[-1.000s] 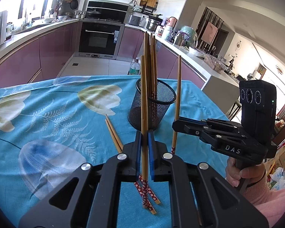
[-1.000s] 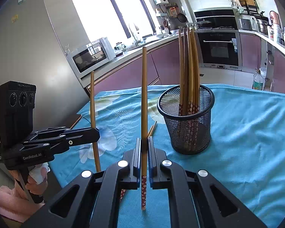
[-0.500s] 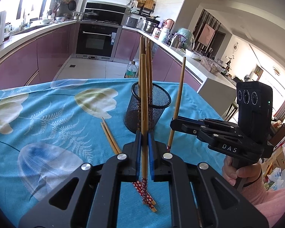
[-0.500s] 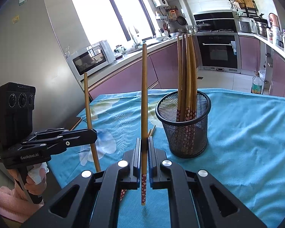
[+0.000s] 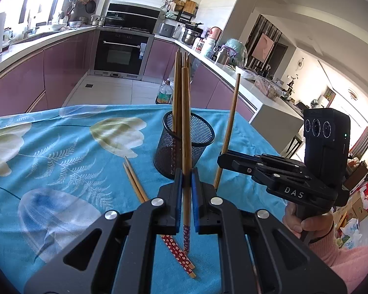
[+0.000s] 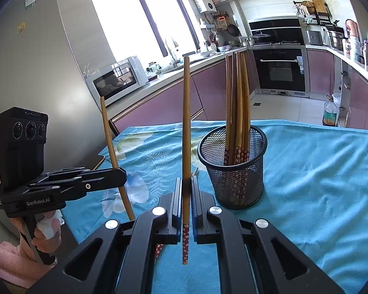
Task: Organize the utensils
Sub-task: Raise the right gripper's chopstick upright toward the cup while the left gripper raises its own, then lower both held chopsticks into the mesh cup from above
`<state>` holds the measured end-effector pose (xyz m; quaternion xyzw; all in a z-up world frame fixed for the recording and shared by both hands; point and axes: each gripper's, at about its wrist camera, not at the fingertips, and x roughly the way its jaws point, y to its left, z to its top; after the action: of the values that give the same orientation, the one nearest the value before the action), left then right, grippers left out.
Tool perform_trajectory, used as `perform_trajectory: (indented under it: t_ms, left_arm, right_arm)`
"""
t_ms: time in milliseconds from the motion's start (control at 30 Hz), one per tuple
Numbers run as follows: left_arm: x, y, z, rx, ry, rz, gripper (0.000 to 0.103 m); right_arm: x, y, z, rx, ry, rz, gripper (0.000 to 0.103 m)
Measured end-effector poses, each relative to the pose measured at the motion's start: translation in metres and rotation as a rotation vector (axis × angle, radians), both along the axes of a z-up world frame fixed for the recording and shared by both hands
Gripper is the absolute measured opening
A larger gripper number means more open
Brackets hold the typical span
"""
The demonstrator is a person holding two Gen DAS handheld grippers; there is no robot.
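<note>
Left gripper (image 5: 186, 181): jaws closed on one upright brown wooden chopstick (image 5: 186, 147), its red flower-patterned end hanging below the pads, clear of the cloth. Right gripper (image 6: 186, 186): likewise clamped on a second upright wooden chopstick (image 6: 186, 134), patterned end down. Both stand near the black wire-mesh cylindrical holder (image 6: 233, 169), which already contains several chopsticks and sits well inside the table edges on the turquoise floral tablecloth (image 6: 319, 171). Two loose chopsticks (image 5: 135, 183) lie flat beside the holder, partly hidden under the left gripper. Legible writing: "DAS" on the right gripper body, "GenRobot.AI" on the left.
</note>
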<state>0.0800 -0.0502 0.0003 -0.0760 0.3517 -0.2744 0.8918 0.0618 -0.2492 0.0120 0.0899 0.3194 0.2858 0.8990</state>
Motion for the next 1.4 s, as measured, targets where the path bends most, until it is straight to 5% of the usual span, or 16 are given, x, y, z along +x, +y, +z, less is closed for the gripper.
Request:
perform_trajectory:
  t_ms: [1400]
  left_arm:
    - [0.019,-0.017,0.018,0.028,-0.06,0.002,0.008]
  right_arm:
    - [0.003,-0.015,0.027,-0.011,-0.076,-0.028,0.006]
